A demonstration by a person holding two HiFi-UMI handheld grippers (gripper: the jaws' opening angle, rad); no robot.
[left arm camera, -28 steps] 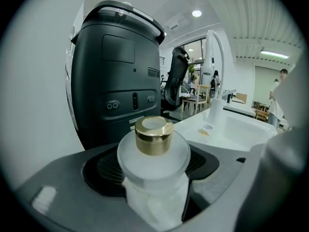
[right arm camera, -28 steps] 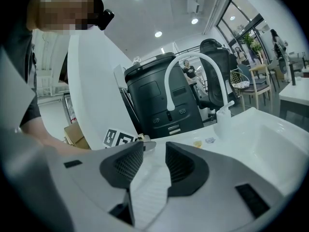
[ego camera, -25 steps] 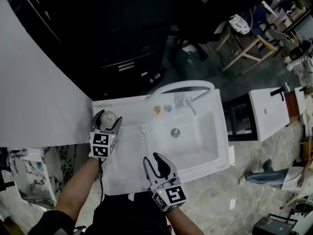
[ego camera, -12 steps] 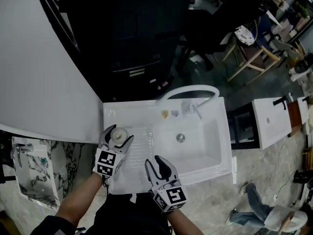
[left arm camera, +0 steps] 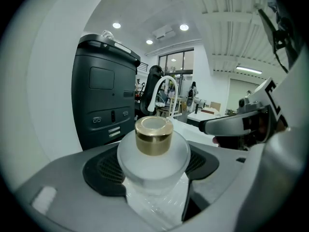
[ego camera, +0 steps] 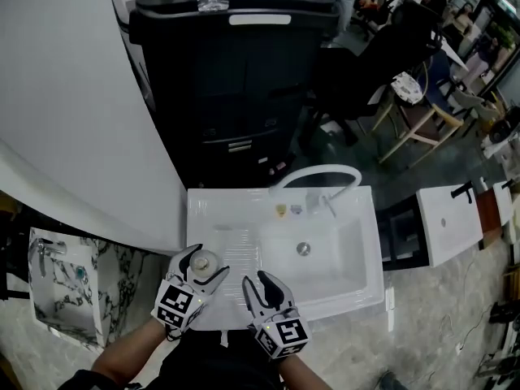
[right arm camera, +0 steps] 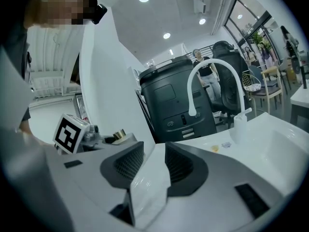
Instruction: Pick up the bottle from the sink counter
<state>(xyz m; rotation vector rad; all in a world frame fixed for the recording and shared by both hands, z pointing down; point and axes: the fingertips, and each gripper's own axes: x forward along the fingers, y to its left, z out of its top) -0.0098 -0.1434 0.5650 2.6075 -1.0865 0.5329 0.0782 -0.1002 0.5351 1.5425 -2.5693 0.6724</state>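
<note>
The left gripper (ego camera: pixel 201 266), its fingers closed on the gold-capped frosted bottle (ego camera: pixel 203 260), has carried it from the far left corner of the white tabletop (ego camera: pixel 223 210) toward 6 o'clock along the left side; it is now just beside the right gripper (ego camera: pixel 255 280), where before they were well apart; the head view has tilted up, bringing the top of the black cabinet (ego camera: pixel 236 10) in at 12 o'clock.

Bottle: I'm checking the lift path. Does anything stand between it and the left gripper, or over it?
Nothing visible does. The left gripper is shut on the bottle, its gold cap clear above; the right gripper and the faucet stand off to its right.
</note>
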